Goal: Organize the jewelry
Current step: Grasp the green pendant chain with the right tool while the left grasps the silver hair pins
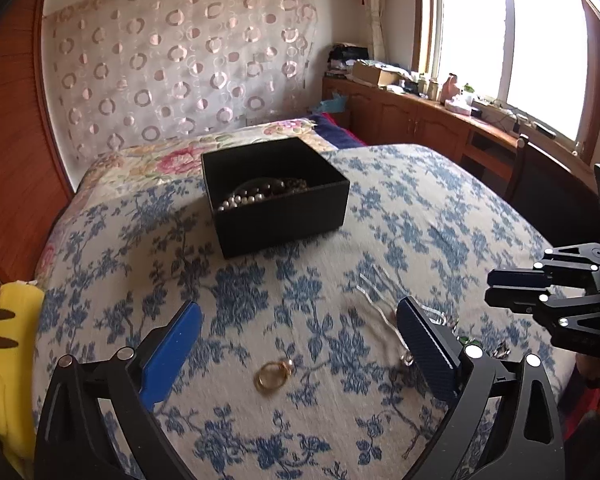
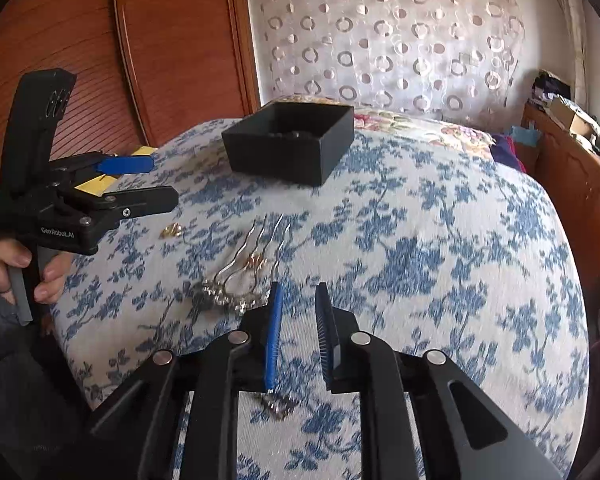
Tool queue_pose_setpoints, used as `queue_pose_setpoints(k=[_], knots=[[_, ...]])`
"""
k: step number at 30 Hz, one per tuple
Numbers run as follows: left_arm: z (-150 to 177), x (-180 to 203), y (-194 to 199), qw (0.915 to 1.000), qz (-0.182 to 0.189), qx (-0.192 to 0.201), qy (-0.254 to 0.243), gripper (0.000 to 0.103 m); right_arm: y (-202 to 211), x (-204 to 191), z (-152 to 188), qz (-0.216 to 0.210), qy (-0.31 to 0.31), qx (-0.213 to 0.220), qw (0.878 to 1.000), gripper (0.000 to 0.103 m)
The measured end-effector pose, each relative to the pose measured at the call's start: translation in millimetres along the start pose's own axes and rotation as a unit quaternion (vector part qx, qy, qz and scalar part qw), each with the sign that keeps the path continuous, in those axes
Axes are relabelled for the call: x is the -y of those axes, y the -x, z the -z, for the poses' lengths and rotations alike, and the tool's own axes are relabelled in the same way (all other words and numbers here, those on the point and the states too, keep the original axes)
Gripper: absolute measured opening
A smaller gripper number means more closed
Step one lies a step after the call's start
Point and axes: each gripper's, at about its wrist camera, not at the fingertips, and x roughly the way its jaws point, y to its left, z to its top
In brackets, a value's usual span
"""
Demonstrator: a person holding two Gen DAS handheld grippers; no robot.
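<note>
My left gripper (image 1: 300, 320): wide apart, holding nothing.
Gold ring (image 1: 272, 376): near, between its fingers.
My right gripper (image 2: 298, 292): a little apart, holding nothing.
Hair pin (image 2: 236, 280): just left of it.

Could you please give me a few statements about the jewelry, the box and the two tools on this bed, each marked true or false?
1. The square black box already holds beaded jewelry. True.
2. The small gold ring lies inside that box. False: it lies on the blue floral bedspread, between the fingers of the left tool.
3. The left tool stands wide open with nothing gripped. True.
4. The right tool is clamped on the silver rhinestone hair fork. False: its jaws are slightly apart with nothing between them, and the fork lies beside it.
5. The box has its lid on. False: it is open on top.
</note>
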Motion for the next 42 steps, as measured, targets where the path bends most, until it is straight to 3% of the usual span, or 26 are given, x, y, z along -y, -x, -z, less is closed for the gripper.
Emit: queue_pose_setpoints(k=[11, 18, 27, 42], knots=[[13.3, 12.2, -14.8, 0.9996, -0.011, -0.024, 0.007, 0.095, -11.0, -18.4, 12.7, -0.014, 0.02, -0.029, 0.999, 0.019], [13.7, 18.8, -18.3, 0.9996, 0.001, -0.027, 0.005, 0.095, -22.0, -24.5, 18.4, -0.006, 0.037, -0.058, 0.998, 0.019], [14.6, 23.5, -23.3, 0.9994, 0.012, -0.033, 0.001, 0.095, -23.2, -21.4, 18.9, -0.001, 0.046, -0.058, 0.997, 0.013], [6.6, 60.7, -39.0, 0.9945, 0.072, -0.069, -0.03, 0.095, 11.3, 23.3, 6.1, 0.05, 0.0, 0.014, 0.999, 0.013]])
